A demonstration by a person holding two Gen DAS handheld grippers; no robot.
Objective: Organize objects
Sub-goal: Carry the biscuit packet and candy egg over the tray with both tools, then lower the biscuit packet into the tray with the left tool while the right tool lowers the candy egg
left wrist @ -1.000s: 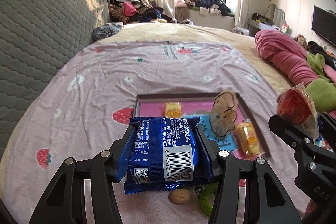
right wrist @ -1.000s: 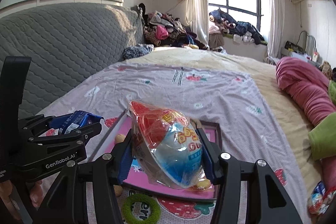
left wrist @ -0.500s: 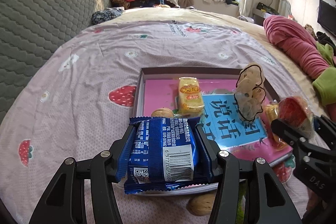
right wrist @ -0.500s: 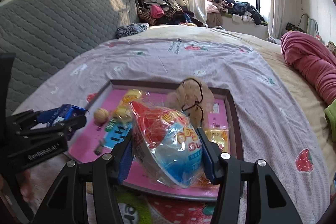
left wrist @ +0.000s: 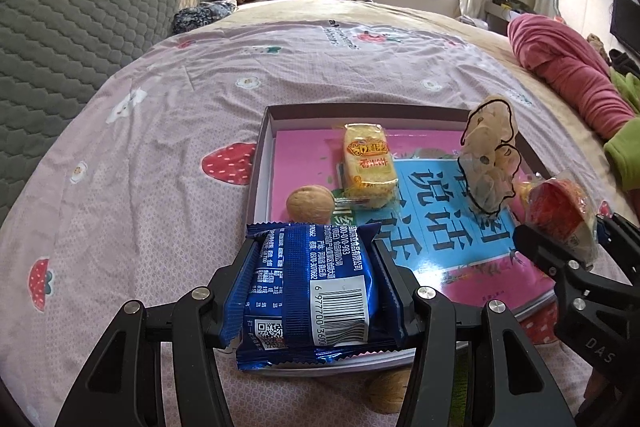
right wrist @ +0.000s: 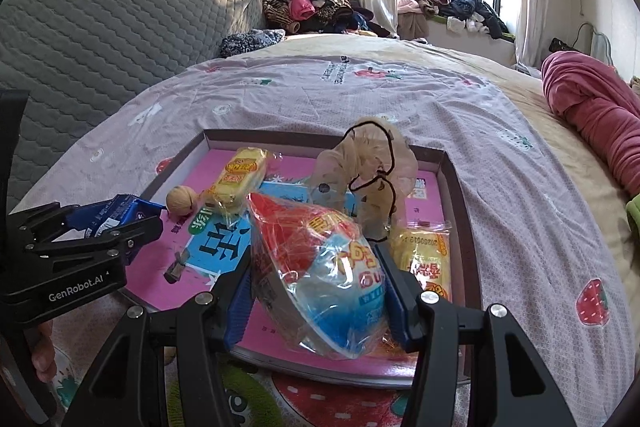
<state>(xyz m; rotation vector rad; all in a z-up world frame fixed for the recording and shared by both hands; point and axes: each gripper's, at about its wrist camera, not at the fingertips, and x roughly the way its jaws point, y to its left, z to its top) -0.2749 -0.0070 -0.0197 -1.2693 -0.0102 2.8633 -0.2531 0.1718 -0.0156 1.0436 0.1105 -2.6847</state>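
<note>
Left gripper (left wrist: 314, 291): jaws partly closed, clamping a blue snack packet (left wrist: 316, 291) on both sides, barcode face up. The packet sits over the near-left corner of the tray (left wrist: 262, 147).

Right gripper (right wrist: 316, 291): jaws partly closed, clamping a red-and-blue snack bag (right wrist: 320, 275) of clear crinkled plastic. The bag sits over the near edge of the tray, right of centre.

Tray contents: a pink-and-blue printed sheet (left wrist: 436, 227) lines the floor. On it lie a yellow wrapped cake (left wrist: 370, 167), a walnut (left wrist: 310, 205) just beside it, a beige hair scrunchie (left wrist: 490, 159) standing upright toward the right side, and a second yellow packet (right wrist: 426, 259) beside the right jaw.

Surroundings: the tray rests on a bed with a pink strawberry-print sheet (left wrist: 160, 155). A second walnut (left wrist: 386, 391) lies on the sheet outside the tray's near edge. A green ring (right wrist: 236, 403) lies nearby.
</note>
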